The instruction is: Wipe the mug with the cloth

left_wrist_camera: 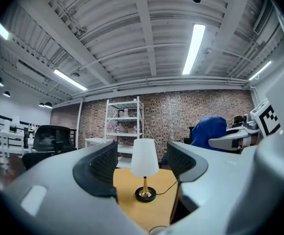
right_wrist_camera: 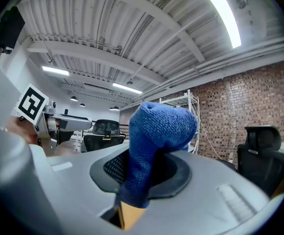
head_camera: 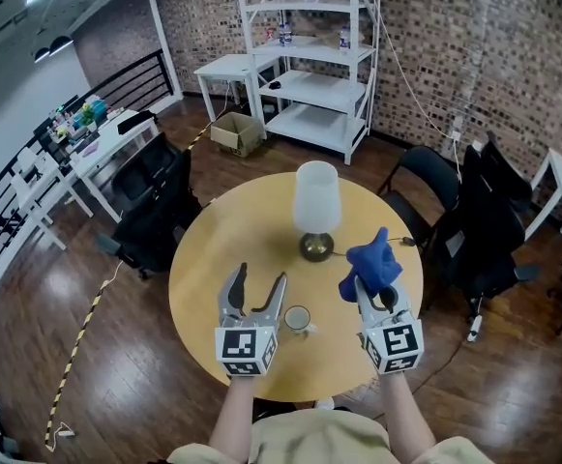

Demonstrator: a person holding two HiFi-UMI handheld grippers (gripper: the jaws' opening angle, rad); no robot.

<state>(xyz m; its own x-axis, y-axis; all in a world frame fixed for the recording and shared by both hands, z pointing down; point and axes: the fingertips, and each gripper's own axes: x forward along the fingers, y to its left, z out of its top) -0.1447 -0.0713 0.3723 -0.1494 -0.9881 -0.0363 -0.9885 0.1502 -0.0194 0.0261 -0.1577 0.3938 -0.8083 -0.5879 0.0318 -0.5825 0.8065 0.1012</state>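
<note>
On the table [head_camera: 213,259], the mug [head_camera: 297,318] stands upright; right tool [head_camera: 371,290] clamps cloth [head_camera: 371,262].

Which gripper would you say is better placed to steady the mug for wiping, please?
The left. The left gripper is empty with its fingers apart, close beside the mug on the table. The right gripper is shut on the blue cloth, so it should probably do the wiping.

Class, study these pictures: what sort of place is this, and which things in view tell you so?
Probably a loft-style office or studio: exposed brick walls, white metal shelving, and black office chairs beside a round wooden table with a lamp.
</note>
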